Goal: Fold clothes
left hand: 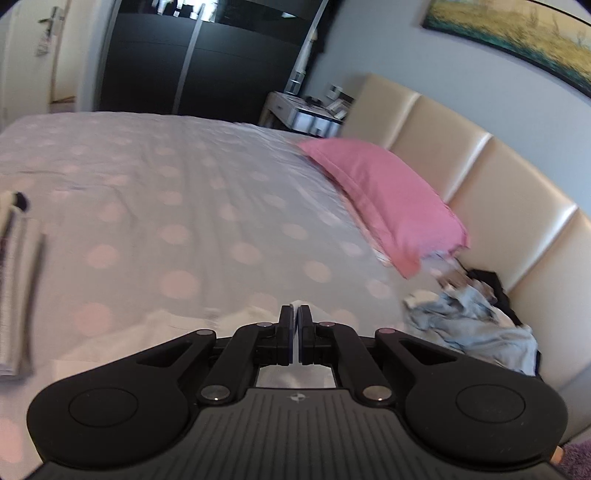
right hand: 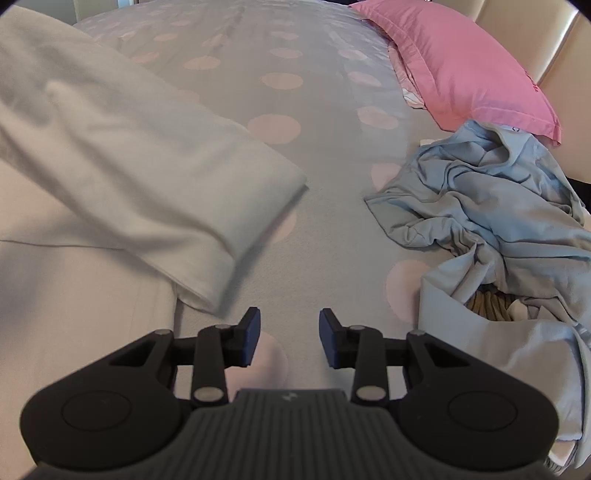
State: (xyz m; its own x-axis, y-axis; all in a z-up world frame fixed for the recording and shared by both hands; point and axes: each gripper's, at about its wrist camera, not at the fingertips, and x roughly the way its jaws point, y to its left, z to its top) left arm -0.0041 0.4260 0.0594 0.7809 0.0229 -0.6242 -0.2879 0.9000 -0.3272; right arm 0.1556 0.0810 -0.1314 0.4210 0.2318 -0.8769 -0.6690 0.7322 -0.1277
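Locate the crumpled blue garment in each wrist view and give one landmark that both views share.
Left wrist: blue garment at lower right, by the headboard, below the pink pillow's corner.
Right wrist: blue garment fills the right side, below the pillow's corner.
Shared landmark: pink pillow, upper right in both.

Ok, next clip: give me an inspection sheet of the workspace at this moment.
Surface: bed cover, pale with pink dots.
Job's things: white garment, its sleeve lifted off the bed; folded striped piece at the left edge.
Clutter: crumpled blue clothes below the pink pillow.
Grippers: left gripper shut on white cloth; right gripper open, empty.
Cables: nothing seen.
Surroundings: cream headboard, dark wardrobe, nightstand, painting.
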